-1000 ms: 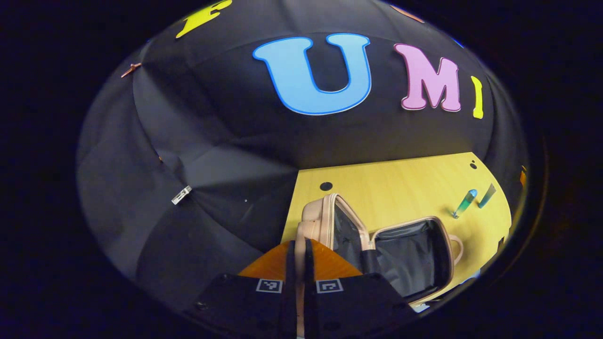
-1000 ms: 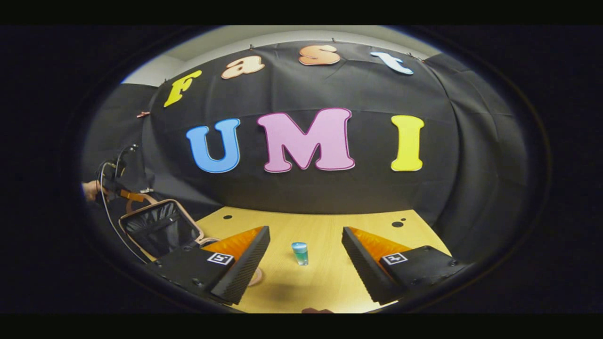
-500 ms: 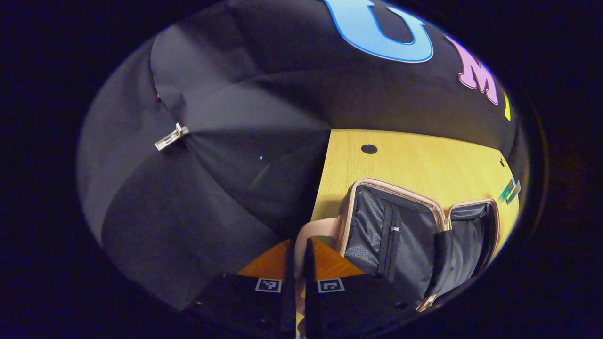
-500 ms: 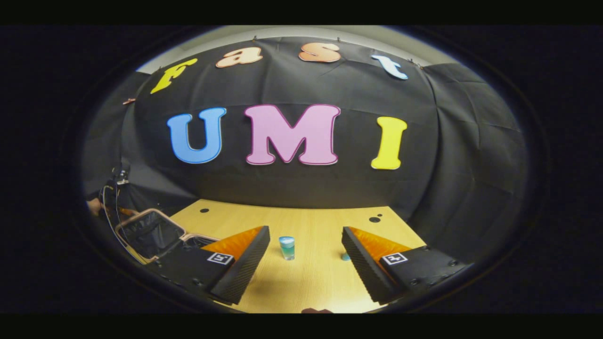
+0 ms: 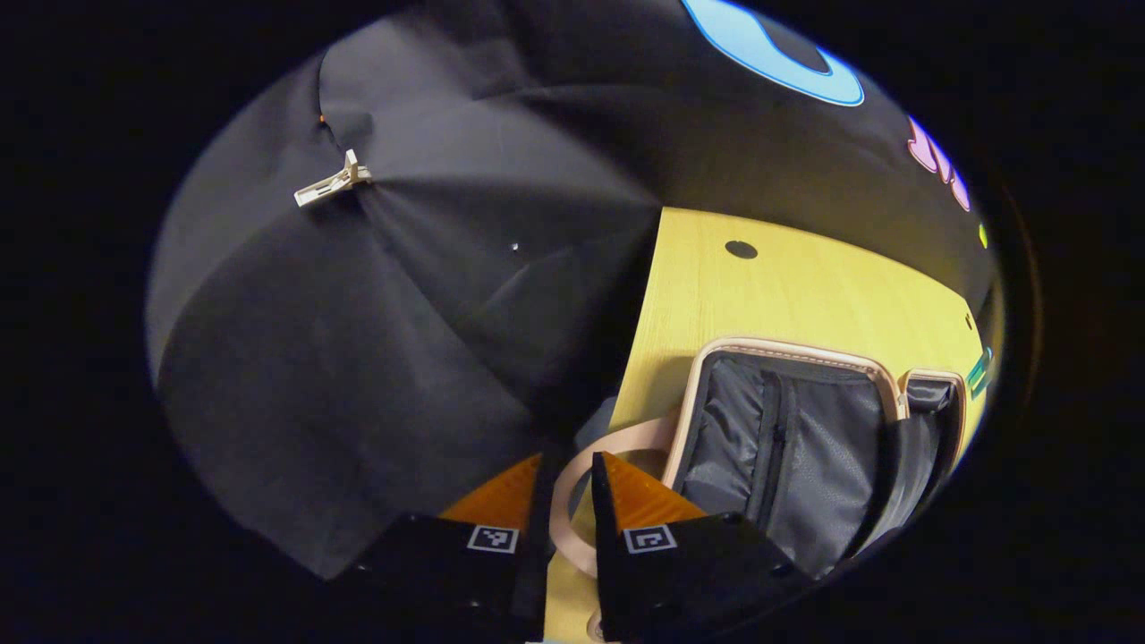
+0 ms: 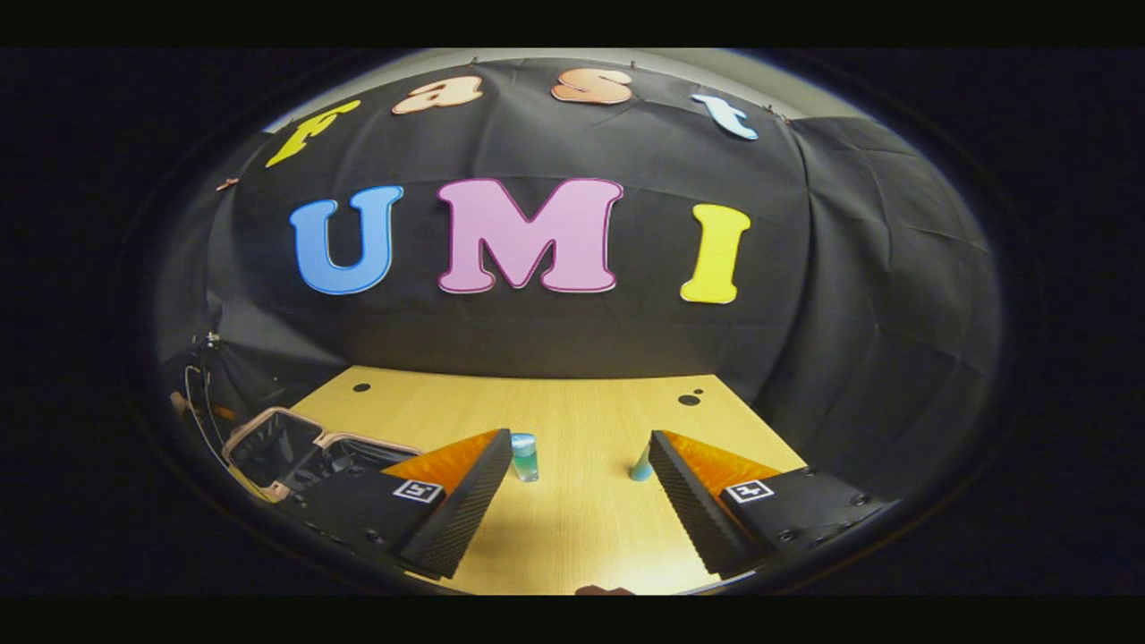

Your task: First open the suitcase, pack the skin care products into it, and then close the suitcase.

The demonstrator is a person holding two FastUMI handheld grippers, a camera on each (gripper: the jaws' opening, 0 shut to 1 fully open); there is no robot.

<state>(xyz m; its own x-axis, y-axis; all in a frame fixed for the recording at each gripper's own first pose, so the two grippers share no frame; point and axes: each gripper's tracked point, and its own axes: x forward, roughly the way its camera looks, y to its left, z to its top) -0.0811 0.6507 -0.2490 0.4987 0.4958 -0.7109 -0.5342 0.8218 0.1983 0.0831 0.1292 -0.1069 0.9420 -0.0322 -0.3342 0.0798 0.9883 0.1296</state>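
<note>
The beige hard-shell suitcase (image 5: 805,429) now lies fully open on the yellow wooden worktop (image 6: 572,528), left tool (image 5: 569,501) slightly parted around its handle, while the wide-open, empty right tool (image 6: 572,501) should next approach the teal bottle (image 6: 524,456).

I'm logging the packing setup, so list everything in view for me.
suitcase: one, pale pink with dark lining, lying open near the table's edge
suitcase handle: one, pale pink, looping between the left tool's fingers
skin care bottles: two, teal, standing on the table, one by the right tool's left finger, one by its right finger
table: one, yellow wood
clip: one, white, on the black cloth wall
left tool: one, fingers slightly apart around the handle
right tool: one, wide open over the table
</note>
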